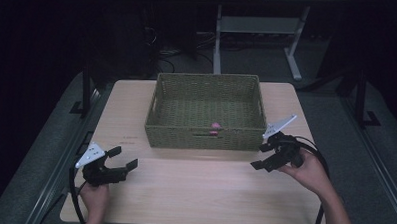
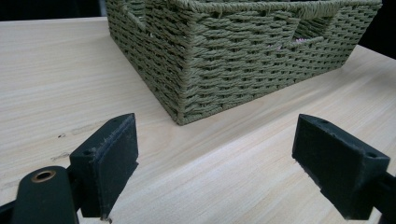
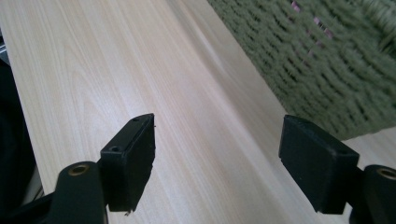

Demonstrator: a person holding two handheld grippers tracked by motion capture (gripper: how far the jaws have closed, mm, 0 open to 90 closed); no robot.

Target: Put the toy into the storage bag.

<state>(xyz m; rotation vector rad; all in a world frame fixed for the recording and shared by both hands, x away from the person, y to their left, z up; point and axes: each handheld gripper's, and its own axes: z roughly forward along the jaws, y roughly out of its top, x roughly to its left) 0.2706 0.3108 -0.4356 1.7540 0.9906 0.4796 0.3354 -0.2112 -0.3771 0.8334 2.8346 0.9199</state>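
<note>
The room behind is dark, and under my tongs there is a pale wooden table. My left gripper hangs low over the near left part of the wood with its jaws spread wide and nothing between them. My right gripper is at the near right side, jaws also spread and empty.

Between the two, a little ahead of them, stands the green woven basket. In the left gripper view its corner is straight in front of my jaws, near but not touching. In the right gripper view its wall runs to the right of my jaws, blurred. Inside, close to the near wall, lies a small pink thing; I cannot tell what it is.

I judge the basket is light and a bit flexible, and the weave is rough, so it should not slip. The rim or the handle slot in the near wall looks to me the best place to take it.
</note>
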